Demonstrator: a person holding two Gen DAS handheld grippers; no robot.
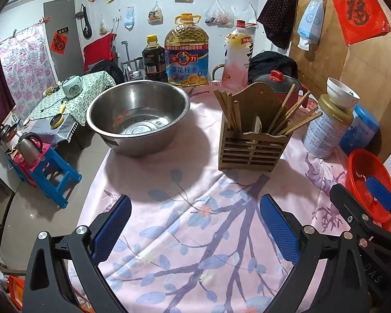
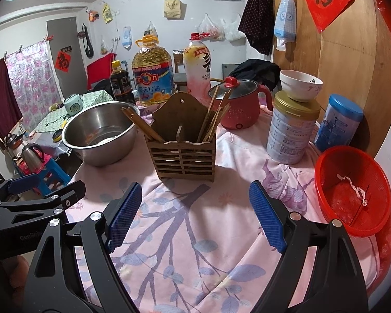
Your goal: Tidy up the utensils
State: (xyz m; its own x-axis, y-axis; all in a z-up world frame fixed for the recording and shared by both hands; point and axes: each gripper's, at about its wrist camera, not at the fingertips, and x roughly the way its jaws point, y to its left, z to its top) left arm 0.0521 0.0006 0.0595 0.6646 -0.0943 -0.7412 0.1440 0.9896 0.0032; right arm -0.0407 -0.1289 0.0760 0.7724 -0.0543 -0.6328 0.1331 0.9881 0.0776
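Observation:
A wooden slatted utensil holder point(image 1: 251, 144) point(image 2: 186, 154) stands on the pink floral tablecloth point(image 1: 190, 208) point(image 2: 195, 234). Several wooden chopsticks point(image 1: 293, 116) point(image 2: 212, 116) lean in its right compartment and several more point(image 1: 230, 109) point(image 2: 143, 125) in its left one. A steel bowl point(image 1: 139, 116) point(image 2: 100, 133) sits left of the holder; it looks empty. My left gripper point(image 1: 195, 224) is open and empty, low over the cloth in front of the holder. My right gripper point(image 2: 194, 214) is open and empty, also in front of the holder.
An oil jug point(image 1: 186, 52), sauce bottle point(image 1: 153, 58) and drink bottle point(image 1: 237, 52) stand behind. A red pot point(image 2: 241, 105), a tin point(image 2: 290, 127) topped by a white bowl point(image 2: 299, 84), a blue canister point(image 2: 337, 122) and a red basket point(image 2: 352, 191) sit at the right. The table edge drops left.

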